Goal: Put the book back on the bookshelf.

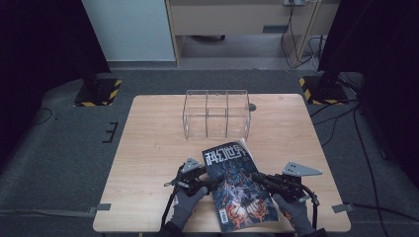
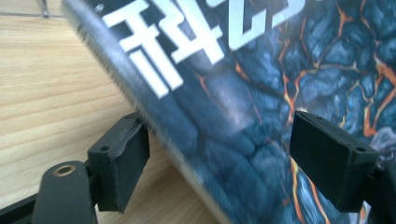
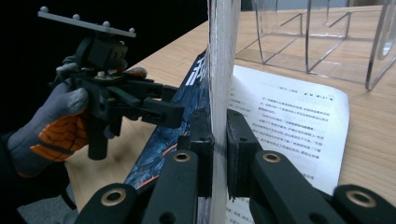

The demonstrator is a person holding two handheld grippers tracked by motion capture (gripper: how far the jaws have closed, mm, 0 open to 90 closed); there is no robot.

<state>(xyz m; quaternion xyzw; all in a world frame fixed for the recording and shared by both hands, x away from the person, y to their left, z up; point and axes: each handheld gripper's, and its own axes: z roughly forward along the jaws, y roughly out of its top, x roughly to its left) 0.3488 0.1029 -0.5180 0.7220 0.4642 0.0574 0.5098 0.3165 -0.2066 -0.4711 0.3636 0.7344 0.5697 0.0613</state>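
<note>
A magazine [image 1: 237,183] with a dark blue and orange cover and white characters lies at the front middle of the wooden table [image 1: 148,148]. My right gripper [image 1: 263,180] is shut on its right edge. In the right gripper view the jaws [image 3: 219,145] pinch a lifted stack of pages [image 3: 222,56] standing on edge, and a printed page [image 3: 289,121] lies flat beside it. My left gripper [image 1: 209,180] is open at the magazine's left side. In the left gripper view its jaws [image 2: 224,158] straddle the spine edge of the cover [image 2: 261,70], one over the table [image 2: 46,93], one over the cover.
A clear acrylic organizer [image 1: 216,113] with three compartments stands behind the magazine at the table's middle back, also seen as clear walls [image 3: 317,42]. Black stands with striped bases [image 1: 96,91] [image 1: 321,89] sit on the floor beyond the table. The front edge is close to both hands.
</note>
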